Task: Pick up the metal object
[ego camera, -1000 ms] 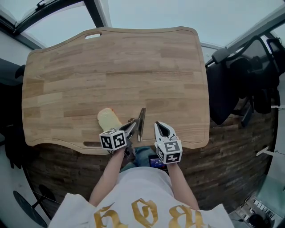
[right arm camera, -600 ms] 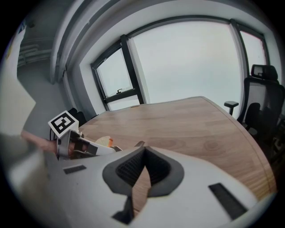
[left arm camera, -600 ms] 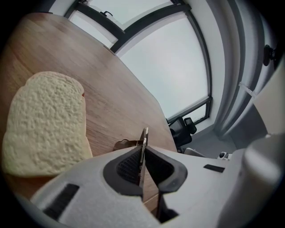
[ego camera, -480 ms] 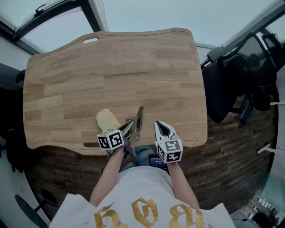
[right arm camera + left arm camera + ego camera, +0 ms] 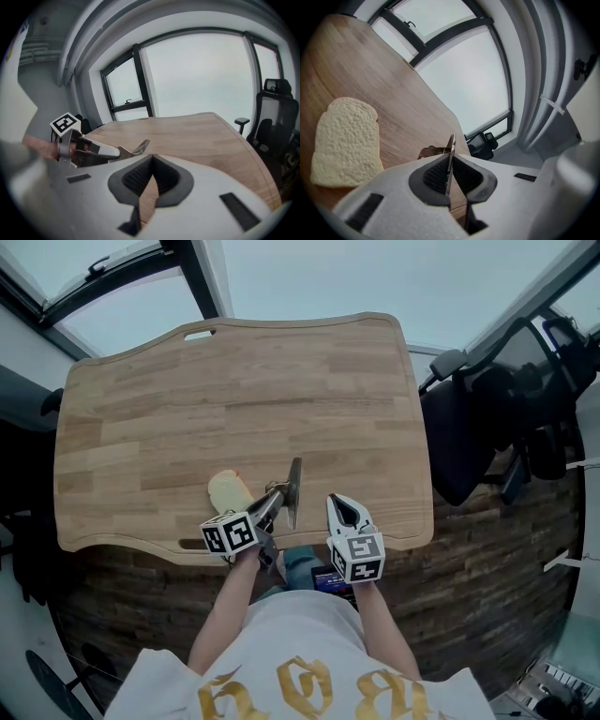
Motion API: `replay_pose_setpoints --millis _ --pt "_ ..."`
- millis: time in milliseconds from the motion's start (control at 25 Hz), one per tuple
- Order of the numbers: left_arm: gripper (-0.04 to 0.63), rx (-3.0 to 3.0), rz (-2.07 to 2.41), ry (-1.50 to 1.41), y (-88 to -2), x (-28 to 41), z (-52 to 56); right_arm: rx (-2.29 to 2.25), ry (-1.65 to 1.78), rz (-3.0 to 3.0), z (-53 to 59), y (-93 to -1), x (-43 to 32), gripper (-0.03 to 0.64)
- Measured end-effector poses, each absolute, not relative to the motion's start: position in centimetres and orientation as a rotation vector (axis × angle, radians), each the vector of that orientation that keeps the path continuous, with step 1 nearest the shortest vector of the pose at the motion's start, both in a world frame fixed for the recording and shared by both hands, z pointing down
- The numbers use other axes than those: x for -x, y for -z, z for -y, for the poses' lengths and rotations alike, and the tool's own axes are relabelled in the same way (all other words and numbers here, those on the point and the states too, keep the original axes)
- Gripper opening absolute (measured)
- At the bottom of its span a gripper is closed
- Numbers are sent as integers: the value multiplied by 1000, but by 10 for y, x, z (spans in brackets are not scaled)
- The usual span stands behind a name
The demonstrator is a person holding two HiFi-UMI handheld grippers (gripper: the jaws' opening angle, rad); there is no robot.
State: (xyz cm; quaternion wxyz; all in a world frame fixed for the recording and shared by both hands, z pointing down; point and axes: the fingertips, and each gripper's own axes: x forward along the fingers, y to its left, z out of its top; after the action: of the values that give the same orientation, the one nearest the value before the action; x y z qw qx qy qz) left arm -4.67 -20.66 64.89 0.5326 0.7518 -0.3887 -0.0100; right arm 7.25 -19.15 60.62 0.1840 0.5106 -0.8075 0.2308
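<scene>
Because its jaws had just been closing to lift it, the left gripper (image 5: 275,498) pinched the metal object (image 5: 296,474), perhaps a scraper.

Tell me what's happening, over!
Left tongs just been closing, clamped on thin flat grey metal piece. Right tongs shut, empty. Pale bread slice beside, not blocking.

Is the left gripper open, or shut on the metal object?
Shut on it: the left gripper has just been closing; its pads press the thin metal object.
</scene>
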Motion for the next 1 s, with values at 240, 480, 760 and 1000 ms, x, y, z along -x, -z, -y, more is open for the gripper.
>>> replay_pose_setpoints --millis 240,480,760,1000 --pt "35 -1825 928 90 -626 51 208 -1473 -584 2301 193 -586 -73 11" --pt "35 -1853 943 134 -606 57 202 -1500 -550 2313 188 -575 -78 11" --pt "35 -1879 968 224 -579 75 194 -1490 -485 2349 180 -558 -66 11" --pt "35 -1925 995 283 -550 88 179 -1507 -446 2378 171 -544 -59 11"
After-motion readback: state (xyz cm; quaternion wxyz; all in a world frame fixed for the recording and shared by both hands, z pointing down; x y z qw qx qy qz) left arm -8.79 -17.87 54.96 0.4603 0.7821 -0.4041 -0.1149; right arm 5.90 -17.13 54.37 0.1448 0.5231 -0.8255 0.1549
